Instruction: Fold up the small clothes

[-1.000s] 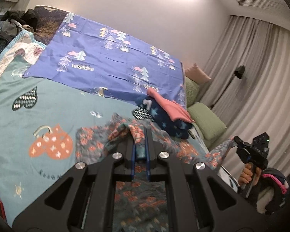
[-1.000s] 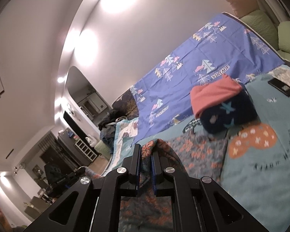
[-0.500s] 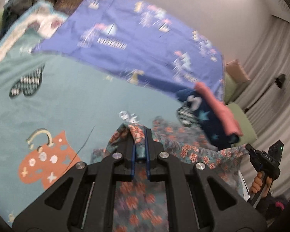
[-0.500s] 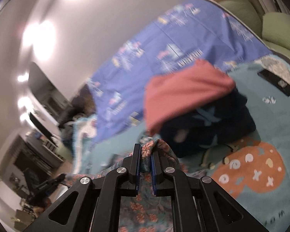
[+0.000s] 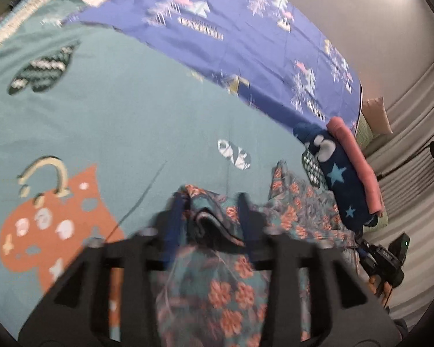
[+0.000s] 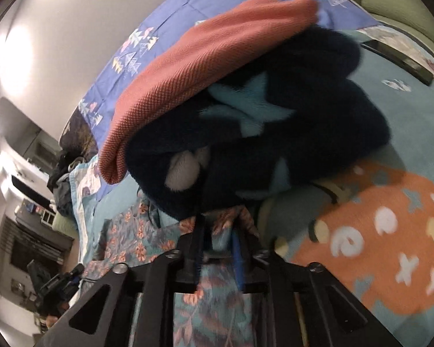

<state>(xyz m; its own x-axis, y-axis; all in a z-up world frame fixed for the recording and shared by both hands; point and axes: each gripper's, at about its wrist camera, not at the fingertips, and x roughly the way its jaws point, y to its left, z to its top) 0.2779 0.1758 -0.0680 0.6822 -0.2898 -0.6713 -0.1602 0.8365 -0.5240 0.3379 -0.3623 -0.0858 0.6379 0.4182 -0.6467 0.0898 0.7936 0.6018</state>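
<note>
I have the floral garment (image 5: 231, 286) spread on the teal bedspread (image 5: 136, 121), its long axis running from my left gripper (image 5: 209, 205) across to the folded pile (image 5: 344, 179) of a navy star fleece with a pink knit on top. The far end lies just beside the foot of that pile.

My left gripper points low over the bed, tilted down toward the cloth; its fingers stand apart now, and a bunched fold of the garment sits loosely between them — a second ago they were pinched tight on it. My right gripper (image 6: 218, 235) is nosed up just beside the pile (image 6: 246, 110), level with the bed. Its fingers have parted a little too, with the garment's edge (image 6: 211, 303) between them; I cannot tell whether they still grip it.

Since the earlier frame both grippers have swung forward and down, and the pile now fills the right wrist view.
</note>
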